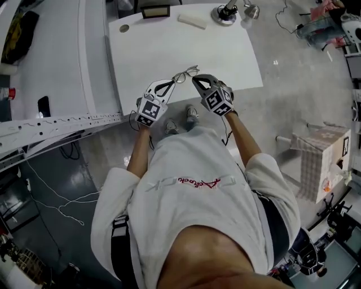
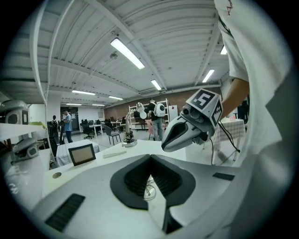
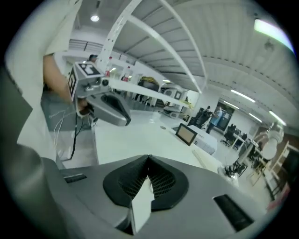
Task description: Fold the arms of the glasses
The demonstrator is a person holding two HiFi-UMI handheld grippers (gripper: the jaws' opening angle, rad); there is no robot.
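Thin wire-framed glasses (image 1: 185,74) hang in the air over the near edge of the white table (image 1: 169,45), between my two grippers. My left gripper (image 1: 171,83) is shut on the left end of the frame. In the left gripper view its jaws (image 2: 150,161) meet, with the wire glasses (image 2: 149,189) showing in the gap below. From the right, my right gripper (image 1: 196,80) is shut on the other end. The right gripper view shows its jaws (image 3: 148,161) pressed together with a thin wire between them. Each gripper view also shows the other gripper close by.
At the table's far edge lie a white block (image 1: 192,21), a lamp base (image 1: 225,14), a small framed screen (image 1: 155,11) and a round disc (image 1: 124,28). A checked-cloth stand (image 1: 324,158) is on the floor at the right. Cables trail at the left.
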